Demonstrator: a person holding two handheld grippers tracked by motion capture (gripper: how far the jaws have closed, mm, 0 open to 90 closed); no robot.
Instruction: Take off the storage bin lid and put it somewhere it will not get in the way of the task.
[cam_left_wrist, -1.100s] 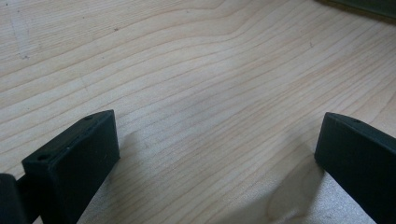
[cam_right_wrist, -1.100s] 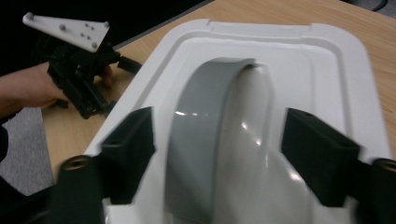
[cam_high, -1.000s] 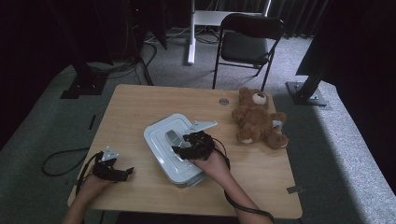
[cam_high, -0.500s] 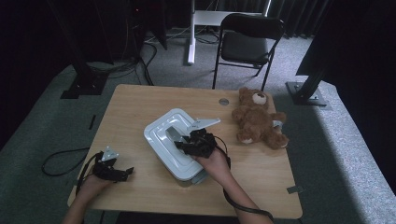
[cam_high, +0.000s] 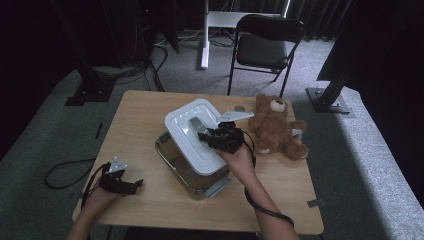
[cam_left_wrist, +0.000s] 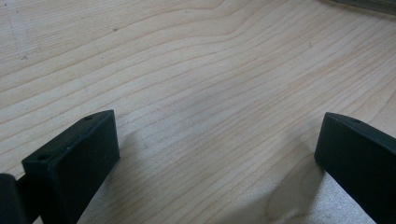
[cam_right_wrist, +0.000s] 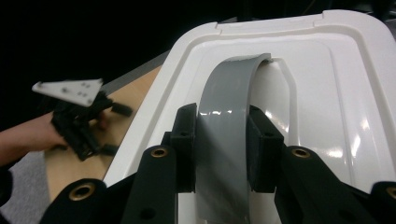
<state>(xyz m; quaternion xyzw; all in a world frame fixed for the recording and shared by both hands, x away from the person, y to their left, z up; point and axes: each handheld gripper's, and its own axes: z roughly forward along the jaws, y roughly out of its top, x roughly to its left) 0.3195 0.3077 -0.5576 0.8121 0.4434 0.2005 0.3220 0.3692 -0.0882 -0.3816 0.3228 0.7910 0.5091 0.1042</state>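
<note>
In the high view the right tongs (cam_high: 210, 136) are clamped on the grey handle (cam_high: 196, 125) of a white lid (cam_high: 192, 134). The lid is tilted, its near edge raised off the clear box (cam_high: 192, 172) that sits just below and in front of these tongs. A brown teddy bear (cam_high: 276, 126) lies just beyond them to their right. Well apart, at the near left corner of the worktop (cam_high: 140, 115), the left tongs (cam_high: 134, 184) rest low.

In the left gripper view the left tongs (cam_left_wrist: 215, 154) stand wide, bare wood between the jaws.

In the right gripper view the right tongs (cam_right_wrist: 220, 149) have just closed in; their pads (cam_right_wrist: 187, 147) press both sides of the grey handle, the white lid spreading ahead of them.
</note>
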